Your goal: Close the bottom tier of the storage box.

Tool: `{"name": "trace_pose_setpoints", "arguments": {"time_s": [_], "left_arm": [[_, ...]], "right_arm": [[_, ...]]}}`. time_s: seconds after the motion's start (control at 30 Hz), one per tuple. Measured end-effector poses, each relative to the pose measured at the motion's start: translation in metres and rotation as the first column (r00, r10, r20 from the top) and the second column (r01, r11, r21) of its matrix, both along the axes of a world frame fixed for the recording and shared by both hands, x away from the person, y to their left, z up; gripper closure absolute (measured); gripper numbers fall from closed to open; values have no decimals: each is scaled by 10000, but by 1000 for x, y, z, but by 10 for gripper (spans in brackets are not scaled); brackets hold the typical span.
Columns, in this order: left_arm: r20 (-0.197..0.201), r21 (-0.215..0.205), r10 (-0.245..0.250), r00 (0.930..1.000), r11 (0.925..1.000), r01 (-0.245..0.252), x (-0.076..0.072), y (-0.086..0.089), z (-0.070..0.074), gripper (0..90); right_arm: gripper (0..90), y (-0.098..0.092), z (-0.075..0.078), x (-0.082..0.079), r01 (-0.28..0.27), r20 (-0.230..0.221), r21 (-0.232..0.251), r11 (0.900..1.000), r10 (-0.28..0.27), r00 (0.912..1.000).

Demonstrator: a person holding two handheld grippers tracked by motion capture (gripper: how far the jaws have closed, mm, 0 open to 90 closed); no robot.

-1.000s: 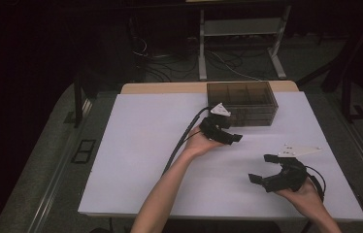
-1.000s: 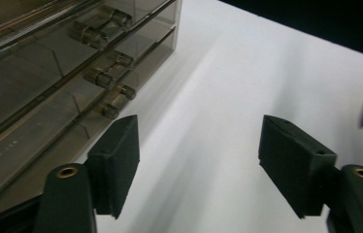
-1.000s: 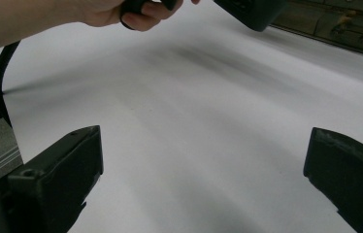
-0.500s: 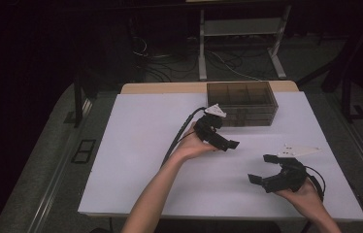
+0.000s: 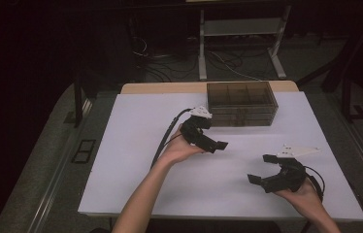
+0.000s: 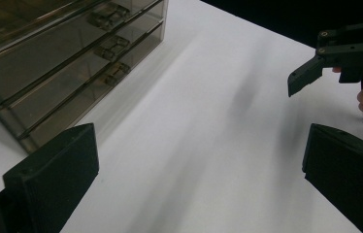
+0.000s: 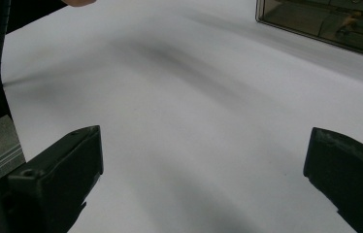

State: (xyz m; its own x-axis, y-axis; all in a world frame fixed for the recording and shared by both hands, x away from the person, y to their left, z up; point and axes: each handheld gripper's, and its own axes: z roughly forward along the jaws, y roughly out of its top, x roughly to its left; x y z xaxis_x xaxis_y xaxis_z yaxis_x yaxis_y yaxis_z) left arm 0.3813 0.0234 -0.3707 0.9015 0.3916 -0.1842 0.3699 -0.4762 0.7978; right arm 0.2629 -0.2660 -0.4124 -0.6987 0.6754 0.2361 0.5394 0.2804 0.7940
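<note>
A smoky clear drawer box [image 5: 241, 103] stands at the back of the white table [image 5: 136, 145]. In the left gripper view its three stacked drawers [image 6: 68, 63] sit flush, each with a small handle. My left gripper [image 5: 213, 138] hovers a short way in front of the box's left end. Its jaws have just been opening and now stand wide apart [image 6: 199, 165] with nothing between them. My right gripper [image 5: 261, 168] rests near the front right of the table, also open [image 7: 204, 174] over bare tabletop. From there the box [image 7: 325, 19] shows far off.
A black cable [image 5: 167, 138] trails from the left gripper back along the forearm. The right gripper [image 6: 335, 53] shows at the upper right of the left gripper view. A metal stand [image 5: 240, 39] and loose cables lie on the floor beyond the table.
The left gripper has drawn back from the front of the drawer box toward the near left and risen slightly, and its jaws have opened. The right gripper has stayed put.
</note>
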Motion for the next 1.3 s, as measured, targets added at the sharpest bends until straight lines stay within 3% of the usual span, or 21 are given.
{"name": "trace_pose_setpoints", "arguments": {"time_s": [0.13, 0.67, 0.8, 1.0, 1.3], "left_arm": [[104, -214, 211, 9997, 9996, -209, -4, 9, 2, 0], [242, -302, 826, 9963, 9962, -819, -21, 43, -1, 0], [247, -451, 960, 9951, 9945, -948, -27, 50, -6, 0], [462, -313, 1102, 9928, 9936, -1089, -42, 61, -8, 0], [435, -357, 1539, 9871, 9877, -1524, -58, 84, -11, 0]], "right_arm": [[1, 0, 0, 0, -1, 18, 0, 10000, 1, 10000], [1, -2, 0, -2, 62, -16, 40, 10000, -62, 10000], [1, -2, 0, -2, 51, -2, 25, 10000, -51, 10000], [1, -1, 0, -1, 44, 11, 17, 10000, -44, 10000], [0, 0, 0, -1, 18, -10, 1, 10000, -18, 10000]]}}
